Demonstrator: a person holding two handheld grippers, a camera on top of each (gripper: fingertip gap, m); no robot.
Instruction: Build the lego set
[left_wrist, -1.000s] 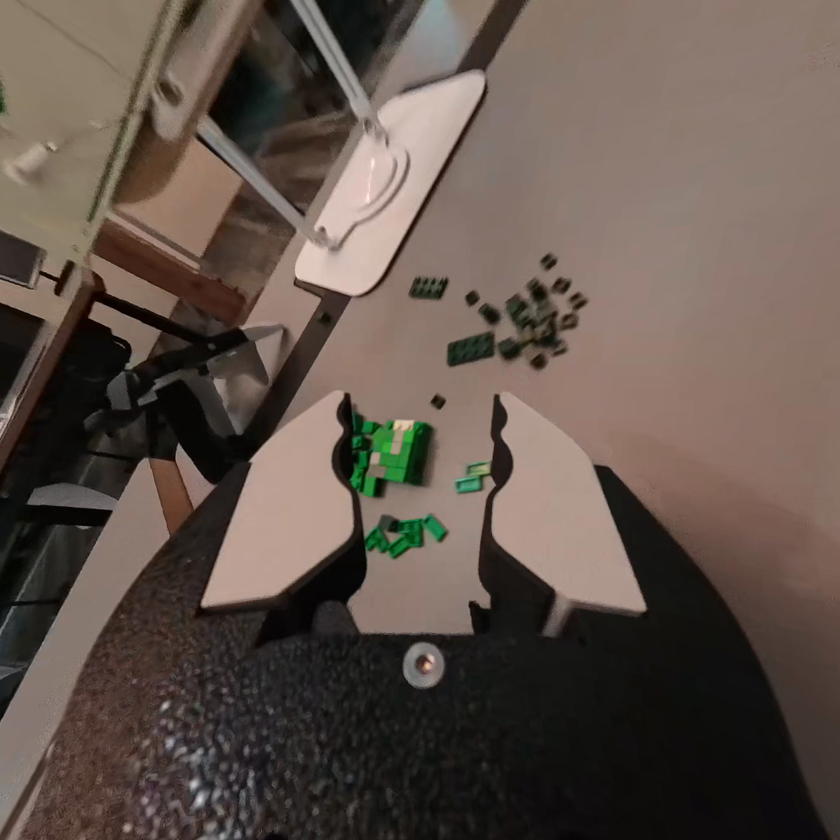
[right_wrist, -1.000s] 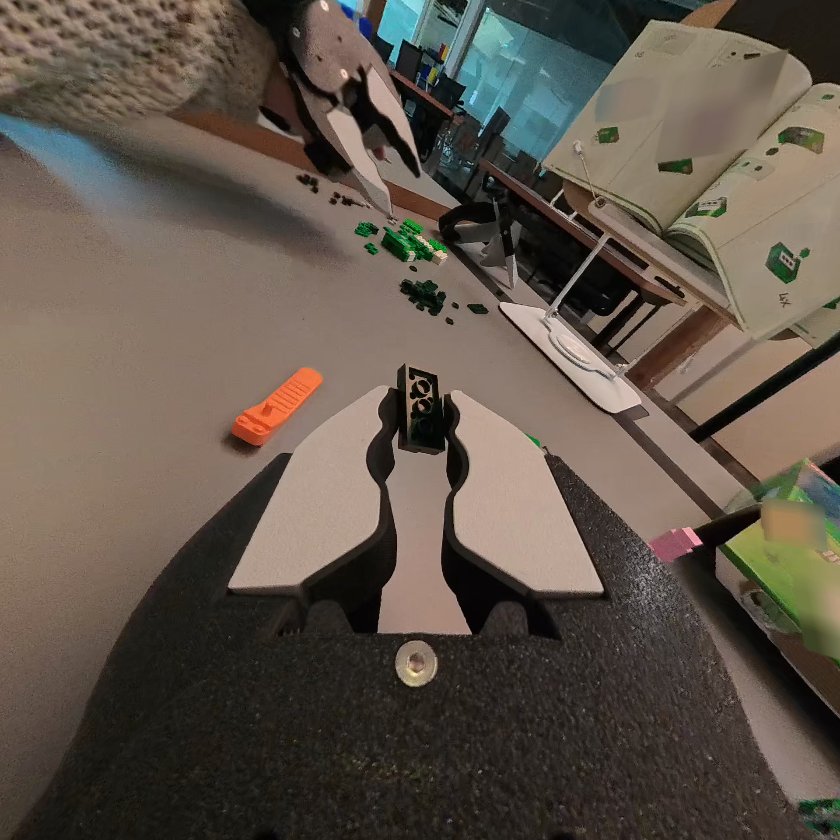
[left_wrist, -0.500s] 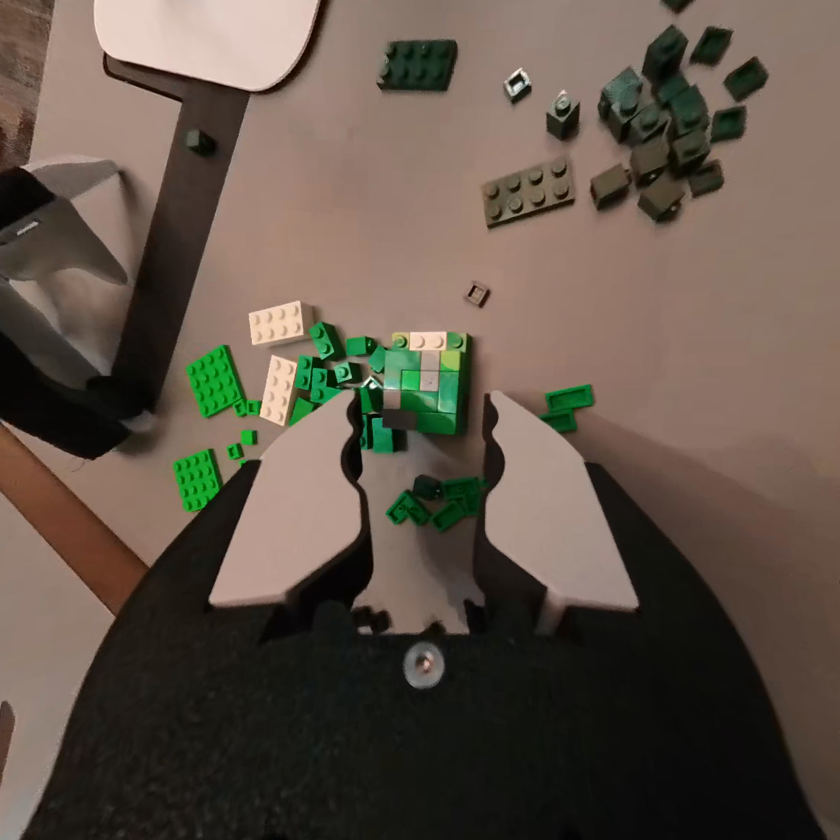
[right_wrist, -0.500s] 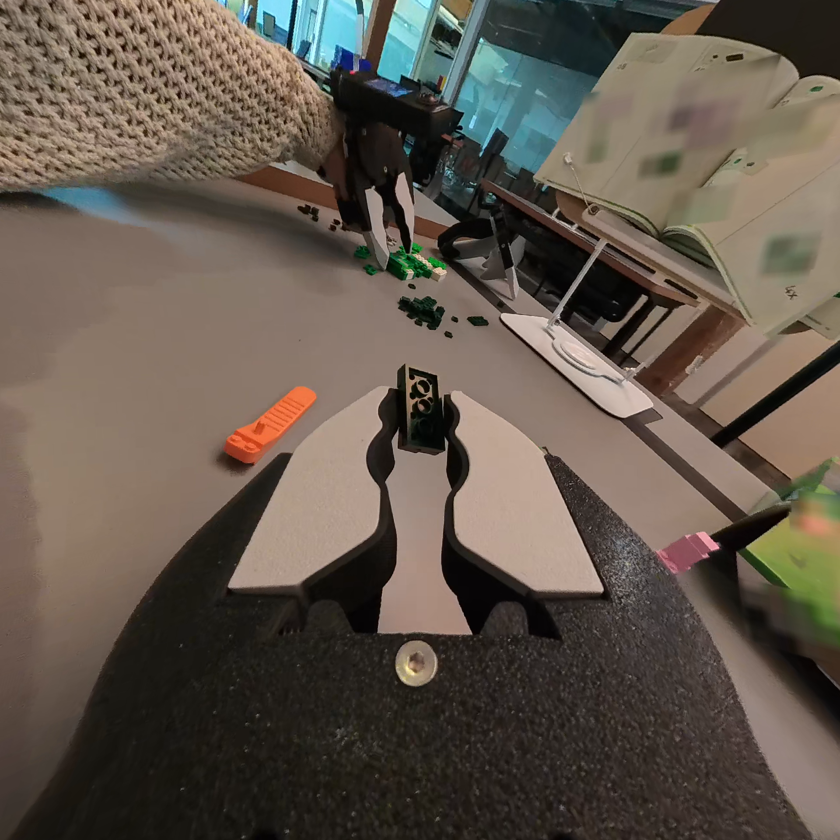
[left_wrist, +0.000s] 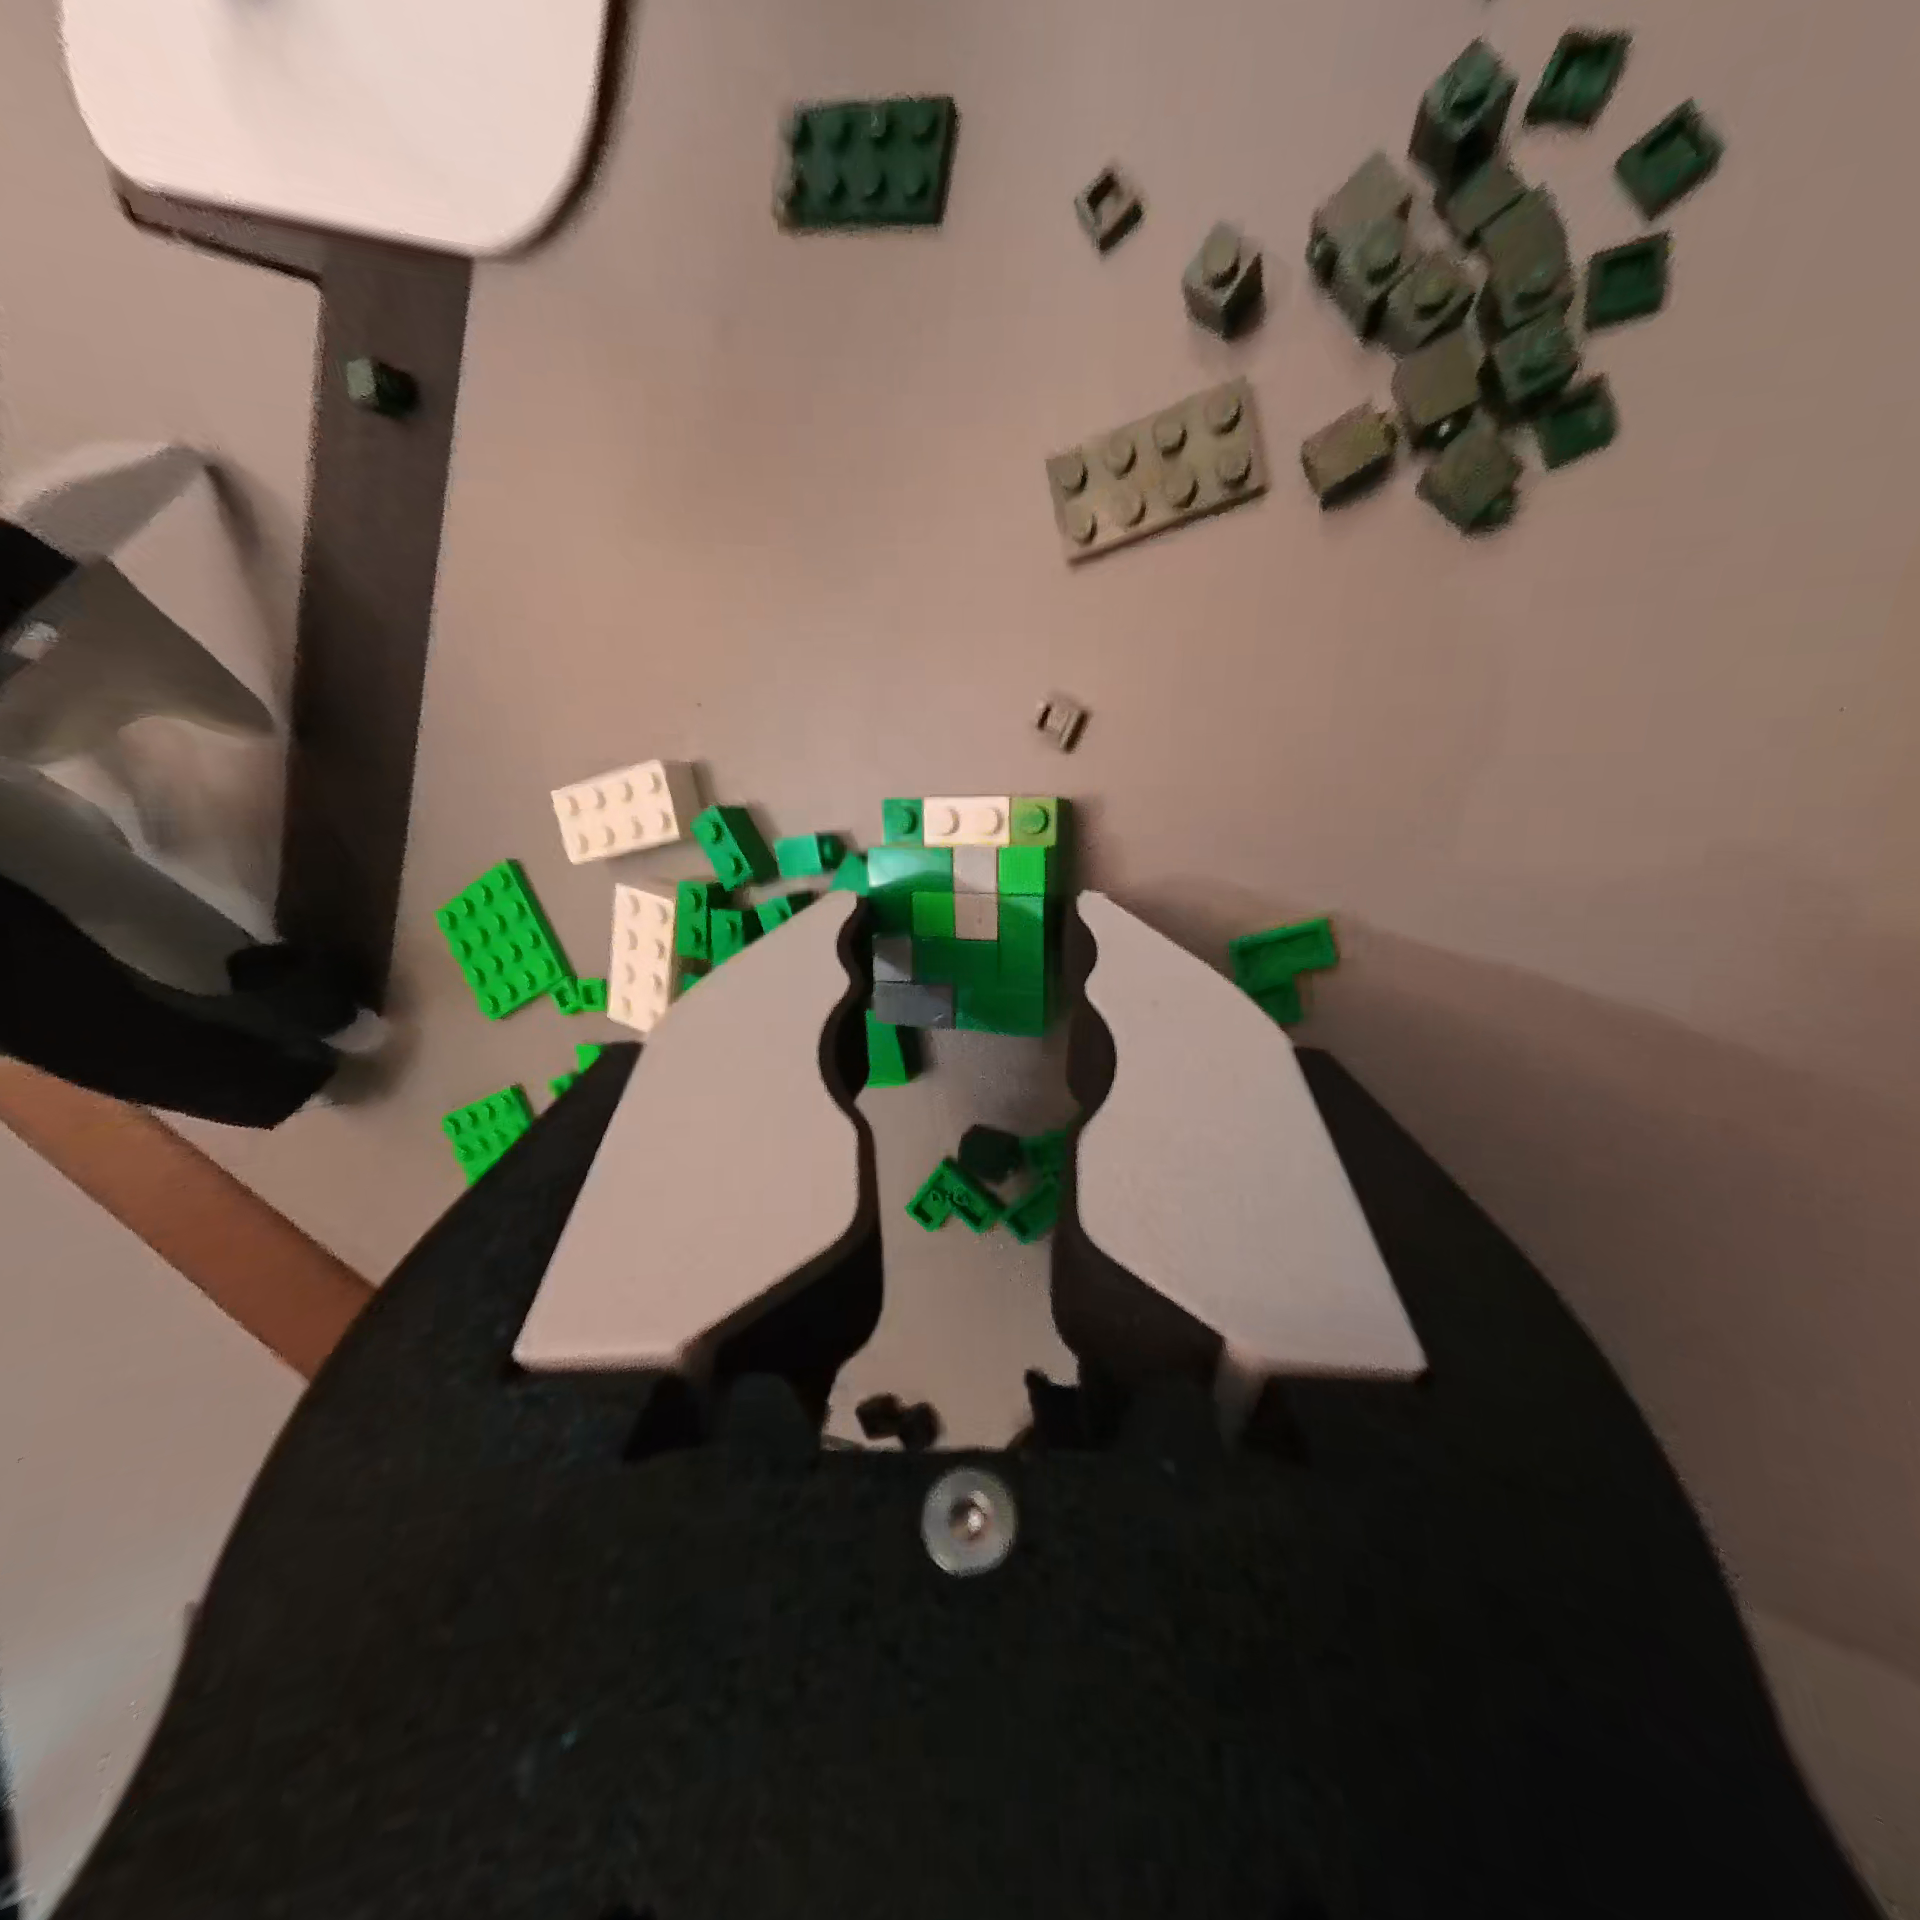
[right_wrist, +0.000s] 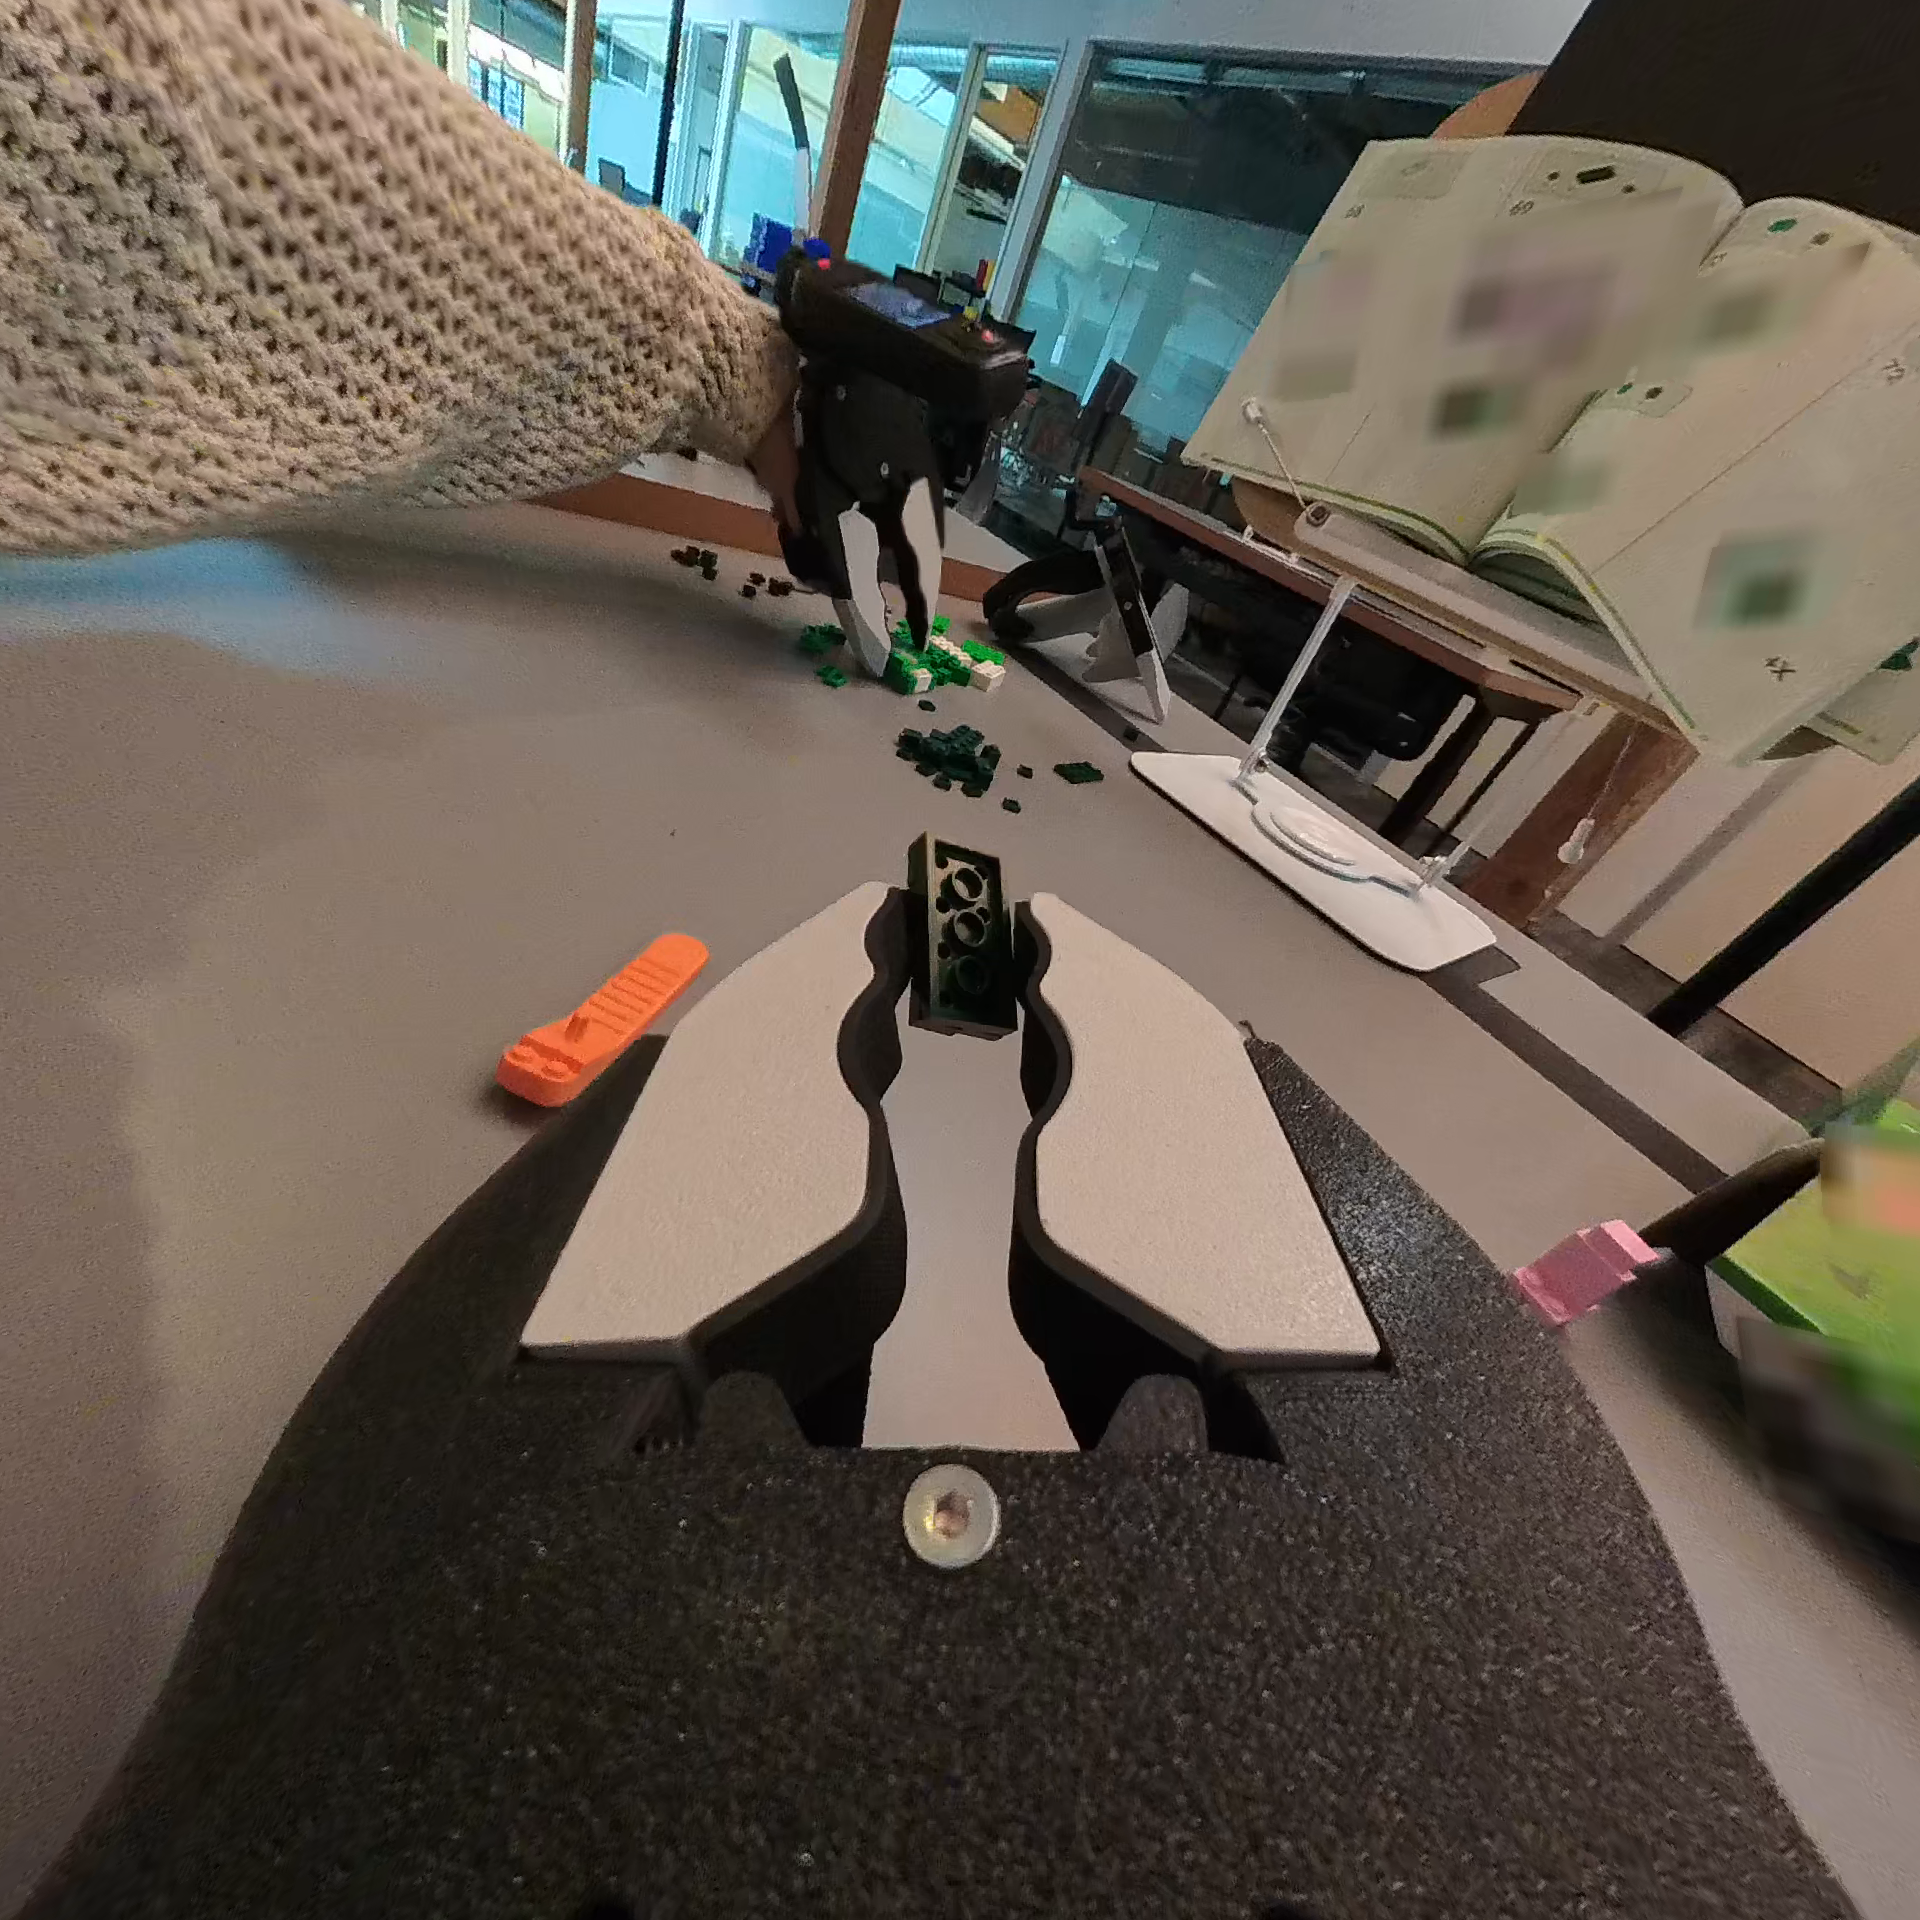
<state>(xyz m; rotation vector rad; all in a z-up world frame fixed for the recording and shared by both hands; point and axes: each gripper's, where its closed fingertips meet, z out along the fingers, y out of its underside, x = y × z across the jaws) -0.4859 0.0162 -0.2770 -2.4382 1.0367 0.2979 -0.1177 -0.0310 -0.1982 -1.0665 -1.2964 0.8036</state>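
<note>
Lego build (left_wrist: 971, 925): partly assembled, on table, now bracketed by the fingertips.
Left gripper (left_wrist: 966, 914): lowered since a second ago; parted, nothing clamped.
Right gripper (right_wrist: 961, 925): clenched on dark green brick (right_wrist: 961, 935).

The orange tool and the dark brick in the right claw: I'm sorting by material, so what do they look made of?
Orange tool: looks like moulded plastic, one even matte colour with ridged grooves. Dark brick, held in the right claw: apparently hard, slightly glossy plastic, with crisp moulded tubes underneath.
</note>
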